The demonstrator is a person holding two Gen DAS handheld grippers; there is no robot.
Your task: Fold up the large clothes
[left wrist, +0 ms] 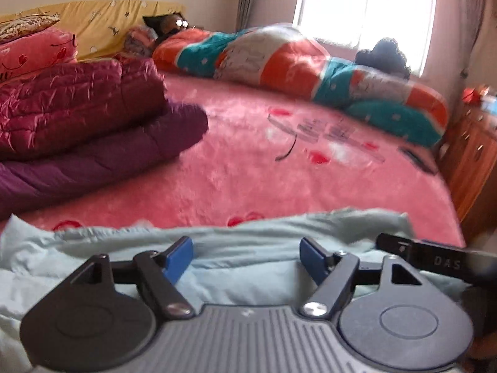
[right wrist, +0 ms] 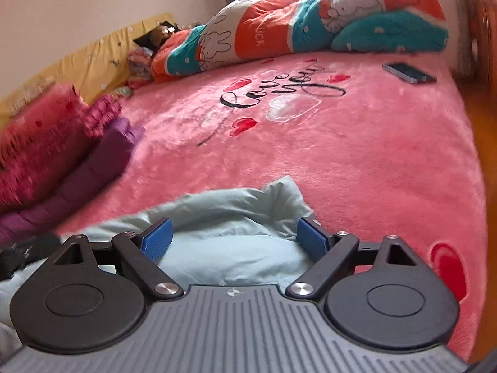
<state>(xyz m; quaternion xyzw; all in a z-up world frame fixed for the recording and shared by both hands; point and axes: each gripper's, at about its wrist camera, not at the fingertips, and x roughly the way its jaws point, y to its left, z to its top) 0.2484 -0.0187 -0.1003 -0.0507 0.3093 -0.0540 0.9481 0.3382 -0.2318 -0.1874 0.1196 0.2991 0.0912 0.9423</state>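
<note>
The pink bedspread (right wrist: 357,161) stretched out beyond both sets of fingers. The pale blue garment (right wrist: 230,248) lay bunched under them. The left gripper (left wrist: 247,259) and right gripper (right wrist: 234,237) tilted downward over it, jaws apart, gripping nothing.

The garment (left wrist: 217,267) runs off the bottom left of both views, partly hidden behind the gripper bodies. The purple quilt (left wrist: 93,161) is cut by the left edge; in the right wrist view it is smeared with blur
</note>
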